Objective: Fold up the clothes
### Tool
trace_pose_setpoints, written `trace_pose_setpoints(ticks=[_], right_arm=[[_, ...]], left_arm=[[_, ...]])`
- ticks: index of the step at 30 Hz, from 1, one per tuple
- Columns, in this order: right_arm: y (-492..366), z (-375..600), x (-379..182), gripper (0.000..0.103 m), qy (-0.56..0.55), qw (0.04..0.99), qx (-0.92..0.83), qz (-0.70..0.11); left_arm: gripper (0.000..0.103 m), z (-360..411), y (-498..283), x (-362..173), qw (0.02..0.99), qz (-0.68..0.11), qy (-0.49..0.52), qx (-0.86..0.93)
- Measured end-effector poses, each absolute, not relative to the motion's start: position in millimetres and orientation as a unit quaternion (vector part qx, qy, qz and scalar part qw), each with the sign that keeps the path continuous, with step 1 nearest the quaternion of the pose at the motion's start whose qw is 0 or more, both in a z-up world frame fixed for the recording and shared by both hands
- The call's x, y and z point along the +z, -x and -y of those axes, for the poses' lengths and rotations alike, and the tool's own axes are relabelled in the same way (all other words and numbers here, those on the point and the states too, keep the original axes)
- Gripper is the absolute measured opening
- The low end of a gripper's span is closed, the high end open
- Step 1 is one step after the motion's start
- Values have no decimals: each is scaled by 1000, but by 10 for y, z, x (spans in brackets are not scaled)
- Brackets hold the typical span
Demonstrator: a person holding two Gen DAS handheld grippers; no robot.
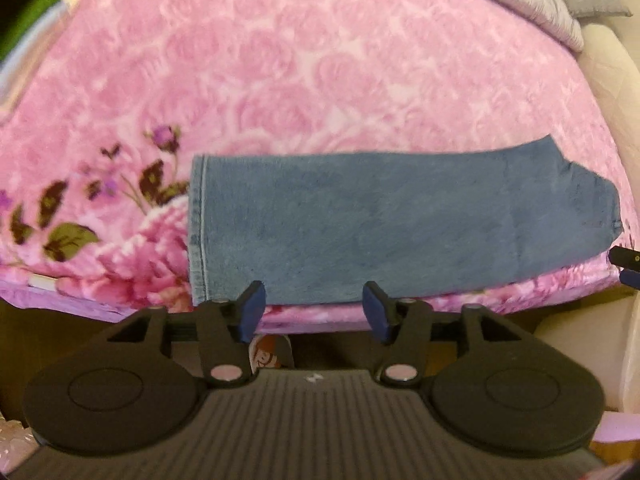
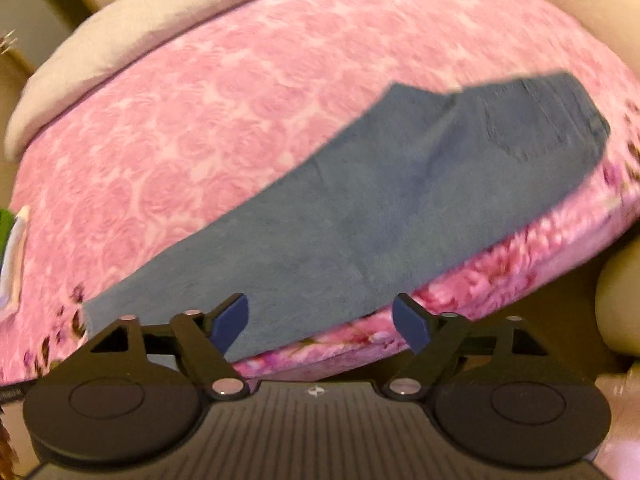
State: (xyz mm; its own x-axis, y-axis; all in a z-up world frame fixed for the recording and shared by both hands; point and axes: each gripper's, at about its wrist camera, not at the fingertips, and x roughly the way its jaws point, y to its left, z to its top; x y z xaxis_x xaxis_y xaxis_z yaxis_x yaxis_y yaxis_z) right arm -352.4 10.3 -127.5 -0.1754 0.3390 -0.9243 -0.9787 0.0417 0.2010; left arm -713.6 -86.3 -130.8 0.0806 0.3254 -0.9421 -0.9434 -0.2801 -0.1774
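The left gripper (image 1: 312,310) hangs wide and empty at the jeans' (image 1: 392,224) near edge, close to the hem (image 1: 198,228) at left. The jeans lie flat along the near side of the pink blanket (image 1: 280,60), legs seemingly stacked. The right gripper (image 2: 320,322) is wide, empty too. Denim looks heavy, limp, grippy; hem and waist (image 2: 560,120) seem the best holds.

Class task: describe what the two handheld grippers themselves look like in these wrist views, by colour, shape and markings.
The left gripper and right gripper match: black plastic linkage arms with silver pivot pins, tipped by flat dark blue finger pads. Two round black discs flank a ribbed grey base bearing a small white emblem. No cables, hands or sleeves show.
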Motion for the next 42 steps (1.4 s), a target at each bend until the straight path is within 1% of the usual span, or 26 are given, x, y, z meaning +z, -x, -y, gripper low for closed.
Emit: trace_pose_setpoints(ticks=[5,12,18,26,42], right_arm=[[3379,-77,-1088,87,371,515,640,-433],[2936,94,-907,88,406,504,659,-383],[2651,297,-737,88,407,480,684,-369],[2476,475,-776,88,407,460,694,-375],[2067,468,-737,88,397,473,685,-387]], left_arm=[[53,1107,6713,-1035,505,-270,503,648],[53,1300,5666,-783,506,-234,501,662],[54,1519,5078,-444,504,-218,484,681],[54,1799,4878,-358,474,-226,479,703],[54,1642,4625,-362,489,-242,469,695]])
